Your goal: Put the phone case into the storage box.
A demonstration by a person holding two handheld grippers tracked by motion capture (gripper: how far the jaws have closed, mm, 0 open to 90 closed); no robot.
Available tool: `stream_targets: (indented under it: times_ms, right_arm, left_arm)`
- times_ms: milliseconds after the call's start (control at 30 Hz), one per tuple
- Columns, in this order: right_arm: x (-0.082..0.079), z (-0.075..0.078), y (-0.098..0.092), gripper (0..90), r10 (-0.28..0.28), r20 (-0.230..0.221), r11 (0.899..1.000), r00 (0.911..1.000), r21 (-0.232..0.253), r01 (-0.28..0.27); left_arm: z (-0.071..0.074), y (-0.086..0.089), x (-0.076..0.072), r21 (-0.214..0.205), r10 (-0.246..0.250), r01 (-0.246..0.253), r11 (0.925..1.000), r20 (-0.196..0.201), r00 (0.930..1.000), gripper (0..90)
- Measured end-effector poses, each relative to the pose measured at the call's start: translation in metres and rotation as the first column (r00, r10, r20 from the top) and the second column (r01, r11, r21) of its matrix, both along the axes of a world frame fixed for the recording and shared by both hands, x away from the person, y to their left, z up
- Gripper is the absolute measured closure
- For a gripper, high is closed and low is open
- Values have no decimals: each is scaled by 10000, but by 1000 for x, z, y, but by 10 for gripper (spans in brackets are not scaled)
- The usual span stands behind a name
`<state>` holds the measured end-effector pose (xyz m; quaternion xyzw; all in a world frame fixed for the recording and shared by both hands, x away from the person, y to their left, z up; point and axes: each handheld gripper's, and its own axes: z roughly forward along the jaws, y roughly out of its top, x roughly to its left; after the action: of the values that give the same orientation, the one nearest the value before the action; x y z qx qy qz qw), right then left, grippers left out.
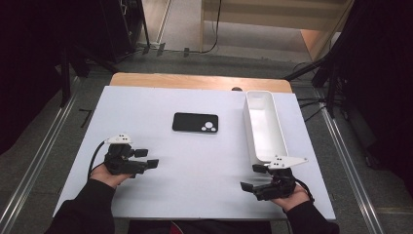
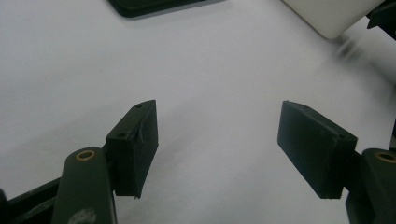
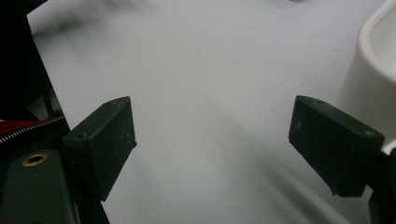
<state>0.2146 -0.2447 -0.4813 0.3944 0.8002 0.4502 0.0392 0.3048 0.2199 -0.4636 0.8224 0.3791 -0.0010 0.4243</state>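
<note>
L gripper (image 1: 146,158): jaws wide apart, nothing between the pads (image 2: 135,144), just bare white table (image 1: 195,161) under them. R gripper (image 1: 253,177): same, jaws spread, empty, pads (image 3: 105,140) over bare table.

Outward from L tips: black phone (image 1: 195,123) lies ahead and a bit to the inside, near but not touching, flat, camera side up. Its edge sits at the top of the left gripper view (image 2: 149,5). Outward from R tips: white oblong bin (image 1: 263,127) just beside the outer jaw, near end close to the gripper; its wall is at the right of the right gripper view (image 3: 369,74).

Step, my read: pre-grasp, both hands parked low, nothing picked yet. Likely phone goes into the bin, prob. via L gripper since it's nearer.

Phone long axis runs across the table, L-R; camera end points toward the bin. Bin long axis runs away from the person, so roughly square to the phone.

Next move needs: L reaches fwd, jaws straddle the phone's short width, get under the thin edge. Phone thickness hard to judge from here, may need a tilt to lift.
</note>
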Motion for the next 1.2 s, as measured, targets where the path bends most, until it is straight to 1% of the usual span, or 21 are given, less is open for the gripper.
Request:
stream_targets:
  times_ms: [33, 67, 100, 167, 267, 300, 433, 500, 533, 567, 667, 700, 833, 900, 1000, 1033, 1100, 1200]
  right_arm:
    - [0, 0, 0, 130, -1, -7, 10000, 10000, 8, 1]
    - [0, 0, 0, 130, 0, -6, 10000, 10000, 13, 0]
    - [0, 0, 0, 130, 2, -11, 10000, 10000, 10, -2]
    - [0, 0, 0, 130, 13, -11, 10000, 10000, 6, -13]
    - [0, 0, 0, 130, 18, -3, 10000, 10000, 7, -18]
    - [0, 0, 0, 130, 19, -13, 10000, 10000, 18, -19]
    - [0, 0, 0, 130, 36, -28, 10000, 10000, 24, -36]
    - [0, 1, 1, 130, 38, -49, 10000, 10000, 53, -38]
    - [0, 1, 1, 130, 27, -41, 10000, 10000, 58, -27]
    - [0, 1, 0, 130, 26, -42, 10000, 10000, 61, -25]
    - [0, 1, 0, 130, -3, -74, 9999, 10000, 114, 4]
    - [-1, 1, 0, 130, -14, -82, 9999, 10000, 132, 15]
    - [-1, 1, 0, 130, -8, -55, 9999, 10000, 117, 9]
    - [-1, 1, 0, 130, 10, -39, 9999, 10000, 125, -9]
    - [-1, 1, 0, 130, 1, -82, 9999, 10000, 132, 0]
    - [-1, 1, 0, 130, 1, -88, 9999, 10000, 134, 1]
    - [-1, 1, 0, 130, -3, -88, 9999, 10000, 127, 4]
    - [0, 1, 0, 130, 26, -72, 10000, 10000, 83, -26]
  left_arm:
    - [1, 0, 1, -56, 37, -37, 10000, -34, 10000, 287]
    - [1, 0, 2, -159, 5, -6, 9999, -62, 10000, 267]
    - [2, -1, 2, -147, -41, 40, 9999, -52, 10000, 249]
    - [4, -2, 4, -47, -31, 31, 10000, 51, 10000, 249]
    - [4, -3, 7, -36, -85, 85, 10000, 11, 10000, 249]
    - [5, -4, 8, -18, -87, 87, 10000, -71, 9999, 249]
    - [7, -6, 13, -3, -188, 188, 9998, -48, 9998, 249]
    - [8, -8, 16, 40, -194, 194, 9998, -4, 9998, 249]
    - [9, -9, 19, 141, -230, 232, 9996, -109, 9997, 250]
    - [10, -10, 21, 193, -225, 227, 9996, -112, 9997, 250]
    - [13, -14, 25, 235, -271, 272, 9994, -59, 9996, 249]
    - [13, -14, 27, 161, -339, 340, 9993, -64, 9994, 249]
    - [15, -18, 31, 124, -427, 428, 9990, -107, 9990, 249]
    - [16, -20, 34, 131, -579, 581, 9982, -160, 9982, 249]
    - [17, -22, 36, 87, -629, 630, 9980, -130, 9979, 250]
    - [17, -24, 38, 175, -699, 701, 9974, -138, 9975, 250]
    - [18, -26, 40, 166, -691, 693, 9975, -123, 9975, 250]
    - [19, -29, 43, 280, -746, 749, 9968, -112, 9972, 250]
